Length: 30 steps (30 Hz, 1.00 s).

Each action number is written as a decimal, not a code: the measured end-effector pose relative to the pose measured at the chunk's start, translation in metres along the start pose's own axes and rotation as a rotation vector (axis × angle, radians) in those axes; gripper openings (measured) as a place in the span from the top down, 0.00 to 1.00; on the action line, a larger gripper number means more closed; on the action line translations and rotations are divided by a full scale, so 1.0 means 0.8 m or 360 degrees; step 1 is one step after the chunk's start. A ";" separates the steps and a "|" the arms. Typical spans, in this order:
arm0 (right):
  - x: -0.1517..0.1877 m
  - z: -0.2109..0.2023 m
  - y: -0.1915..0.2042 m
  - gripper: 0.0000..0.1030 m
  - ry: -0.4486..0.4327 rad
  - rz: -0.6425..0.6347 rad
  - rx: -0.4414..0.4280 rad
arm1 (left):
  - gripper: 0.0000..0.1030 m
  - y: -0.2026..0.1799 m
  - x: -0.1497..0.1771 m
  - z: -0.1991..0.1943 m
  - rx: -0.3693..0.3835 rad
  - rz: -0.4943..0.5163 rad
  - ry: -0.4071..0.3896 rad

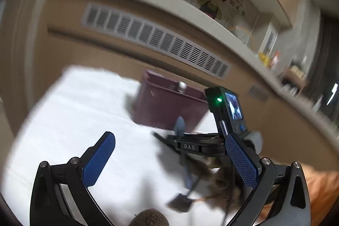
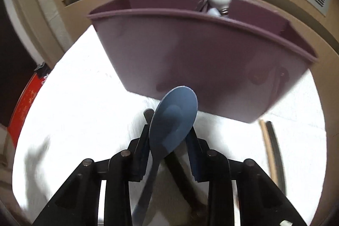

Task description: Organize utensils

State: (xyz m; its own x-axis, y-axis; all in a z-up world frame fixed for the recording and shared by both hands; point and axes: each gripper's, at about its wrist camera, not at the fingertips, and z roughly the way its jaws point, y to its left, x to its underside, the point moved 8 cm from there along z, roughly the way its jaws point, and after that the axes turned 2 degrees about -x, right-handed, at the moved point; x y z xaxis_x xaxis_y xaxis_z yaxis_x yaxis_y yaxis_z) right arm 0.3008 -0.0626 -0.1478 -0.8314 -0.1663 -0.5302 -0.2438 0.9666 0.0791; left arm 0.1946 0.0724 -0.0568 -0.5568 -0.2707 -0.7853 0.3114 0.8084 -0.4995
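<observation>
1. Gripping a blue spoon (image 2: 172,120): right tongs (image 2: 169,139) are closed on its neck just below the bowl, pads pressing both sides. Spoon bowl sticks up past the fingertips; handle runs back down between the fingers toward the camera.
2. Spoon bowl sits just in front of the near wall of the maroon bin (image 2: 190,56), below its rim. Cannot tell if it touches the wall.
3. Left tongs (image 1: 169,162) are wide open, nothing between the blue pads (image 1: 98,159). They hang above the white worktop (image 1: 74,120).
4. Bin stands at the far edge of the worktop, against a tan wall panel with a grey vent grille (image 1: 152,39). In the right wrist view, a white-handled utensil (image 2: 218,0) pokes above the rim at the bin's far right side; a divider seems to split the interior, compartment unclear.
5. In the left wrist view, right tongs (image 1: 180,130) show from the side, near the right edge of the worktop, with the blue spoon (image 1: 180,124) in front of the bin (image 1: 169,105).
6. Loose utensils lie on the worktop below the right tongs: a black spatula (image 1: 180,201) plus a blurred dark pile (image 1: 222,181), types unclear.
7. In the right wrist view, two long handles (image 2: 272,151), one wooden and one dark, lie side by side near the bin's right corner.
</observation>
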 end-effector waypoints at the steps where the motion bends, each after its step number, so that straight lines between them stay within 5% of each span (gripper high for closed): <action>1: 0.001 -0.006 -0.003 0.72 -0.0013 -0.0011 -0.0003 | 0.00 0.001 0.002 0.006 0.0081 -0.0094 0.0067; 5: 0.014 -0.043 -0.030 0.73 -0.0080 -0.0011 -0.0020 | 0.00 0.010 0.037 0.058 0.0125 -0.0390 0.0628; 8: 0.022 -0.070 -0.050 0.73 -0.0125 -0.0003 -0.0009 | 0.00 0.000 0.048 0.073 0.0173 -0.0435 0.0717; 16: 0.030 -0.111 -0.122 0.77 -0.0187 0.0121 -0.0046 | 0.00 -0.037 0.047 0.092 0.0050 -0.0278 0.0708; 18: 0.022 -0.114 -0.136 0.89 -0.0215 0.0157 -0.0087 | 0.00 -0.039 0.044 0.092 -0.0037 -0.0220 0.0672; 24: 0.020 -0.147 -0.155 0.94 -0.0263 0.0184 -0.0127 | 0.00 -0.063 0.019 0.079 -0.0560 0.0415 0.0316; 30: 0.044 -0.150 -0.164 0.94 -0.0206 0.0189 -0.0188 | 0.00 -0.083 0.028 0.088 -0.0674 0.0610 0.0339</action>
State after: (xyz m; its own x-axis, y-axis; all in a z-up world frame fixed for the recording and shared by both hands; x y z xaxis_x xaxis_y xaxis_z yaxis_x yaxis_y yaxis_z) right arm 0.2437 -0.2187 -0.0753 -0.7886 -0.0186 -0.6147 -0.2110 0.9471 0.2420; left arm 0.2155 -0.0238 -0.0670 -0.6211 0.1558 -0.7681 0.2111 0.9771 0.0275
